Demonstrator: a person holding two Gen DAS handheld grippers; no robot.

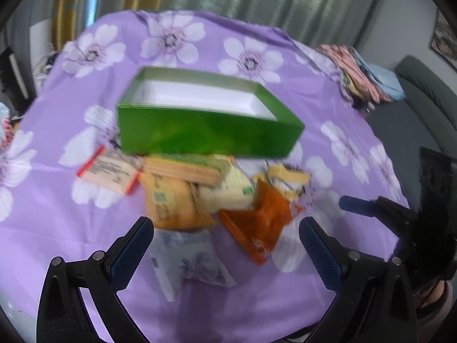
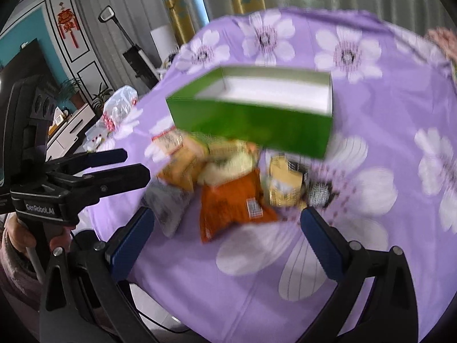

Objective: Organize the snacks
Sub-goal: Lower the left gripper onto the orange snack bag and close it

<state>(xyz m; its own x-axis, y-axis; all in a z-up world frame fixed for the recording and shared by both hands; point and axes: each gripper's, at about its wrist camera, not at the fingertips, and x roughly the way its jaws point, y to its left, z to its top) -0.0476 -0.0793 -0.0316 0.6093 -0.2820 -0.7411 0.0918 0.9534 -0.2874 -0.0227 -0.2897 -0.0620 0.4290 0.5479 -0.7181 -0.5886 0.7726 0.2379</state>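
The left tool (image 1: 225, 245) is spread wide and grips nothing; the right tool (image 2: 227, 238) is likewise released and empty. Both hang above the near part of the desk (image 1: 57, 200), which wears a purple cloth printed with white flowers.

Below and to either side of each tool the cloth lies bare, giving free room, and the desk's near edge curves just under the right tool.

Between the left tool's fingers lies a pale grey-white packet (image 1: 191, 260). Just ahead of both tools sits the heap of snacks: an orange packet (image 2: 231, 203) nearest the right tool, a yellow-orange packet (image 1: 174, 200) ahead of the left tool, a cream packet with red ends (image 1: 110, 173) further to its left, and a small yellow packet (image 2: 285, 185) to the right. All are blurred, so no print can be read.

Beyond the heap stands the open green box (image 1: 205, 131), white inside and empty, its near wall touching the pile.

Folded cloths (image 1: 362, 71) lie far right of the left tool, at the desk's edge.
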